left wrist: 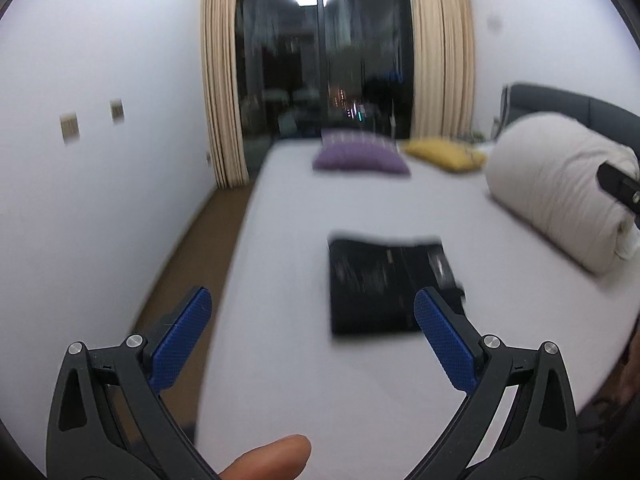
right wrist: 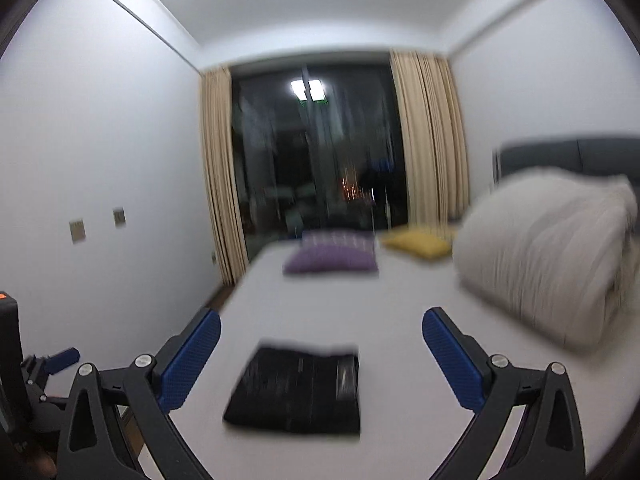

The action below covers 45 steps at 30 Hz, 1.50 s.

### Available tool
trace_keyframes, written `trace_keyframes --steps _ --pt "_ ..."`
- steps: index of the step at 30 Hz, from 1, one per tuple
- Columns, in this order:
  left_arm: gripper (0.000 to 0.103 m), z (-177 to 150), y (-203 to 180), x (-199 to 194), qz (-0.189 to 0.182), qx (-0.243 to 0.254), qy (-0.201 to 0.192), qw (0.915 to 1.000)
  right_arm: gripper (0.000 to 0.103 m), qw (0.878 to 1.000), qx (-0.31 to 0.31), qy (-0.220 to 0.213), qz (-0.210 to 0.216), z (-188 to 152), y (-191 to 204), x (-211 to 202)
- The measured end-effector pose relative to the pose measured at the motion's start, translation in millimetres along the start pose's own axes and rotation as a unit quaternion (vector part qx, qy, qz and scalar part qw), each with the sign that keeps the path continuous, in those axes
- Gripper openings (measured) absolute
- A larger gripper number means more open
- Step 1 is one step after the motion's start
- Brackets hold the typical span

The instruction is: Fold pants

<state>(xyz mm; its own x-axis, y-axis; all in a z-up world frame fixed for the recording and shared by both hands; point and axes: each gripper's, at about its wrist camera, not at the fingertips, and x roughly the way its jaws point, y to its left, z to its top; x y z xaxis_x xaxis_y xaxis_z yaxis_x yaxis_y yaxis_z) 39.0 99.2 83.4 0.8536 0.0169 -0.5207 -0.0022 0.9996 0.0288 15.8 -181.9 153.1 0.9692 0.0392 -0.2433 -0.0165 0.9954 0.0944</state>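
Black cloth is what I am working with: the pants (right wrist: pixel 296 390) lie on the bed (right wrist: pixel 400 360) in a small flat square, already folded, it seems to me. They sit in the middle of the pale sheet, well apart from the purple pillow (right wrist: pixel 332 254) and the yellow pillow (right wrist: pixel 416 242) up at 12 o'clock, and from the big rolled white blanket (right wrist: pixel 540 252) at 2 o'clock.

My left gripper (left wrist: pixel 312 312) is spread wide and holds nothing. From it, the pants are at 1 o'clock, just past my right blue pad. My right gripper (right wrist: pixel 320 336) is spread wide too, and empty. The pants lie below it, at 6 o'clock.

I think the pants are soft and light. They will bend and flop, not break. If I lift one corner, the layers may slide and fall open. So I would pinch the thick folded edge, one gripper at each end, catching all the layers together.
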Motion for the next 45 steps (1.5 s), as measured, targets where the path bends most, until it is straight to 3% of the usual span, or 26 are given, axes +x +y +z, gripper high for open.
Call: trace_keyframes --steps 7,14,23,45 --pt "0.103 -62.5 -3.6 46.2 0.006 -0.007 0.100 0.9950 0.103 0.992 0.016 0.114 -0.051 -78.5 7.0 24.3" --pt "0.103 -95.3 -0.6 87.5 -0.010 -0.018 0.151 0.9883 0.103 0.983 0.003 0.180 -0.039 -115.8 16.6 39.2" --pt "0.103 -109.3 6.4 111.6 -0.014 -0.028 0.170 0.9849 0.103 0.978 0.012 0.207 -0.037 -133.0 14.5 46.0" --pt "0.103 -110.9 8.7 108.9 -0.016 -0.023 0.175 0.9842 0.103 0.975 0.013 0.219 -0.031 -138.6 15.9 49.0"
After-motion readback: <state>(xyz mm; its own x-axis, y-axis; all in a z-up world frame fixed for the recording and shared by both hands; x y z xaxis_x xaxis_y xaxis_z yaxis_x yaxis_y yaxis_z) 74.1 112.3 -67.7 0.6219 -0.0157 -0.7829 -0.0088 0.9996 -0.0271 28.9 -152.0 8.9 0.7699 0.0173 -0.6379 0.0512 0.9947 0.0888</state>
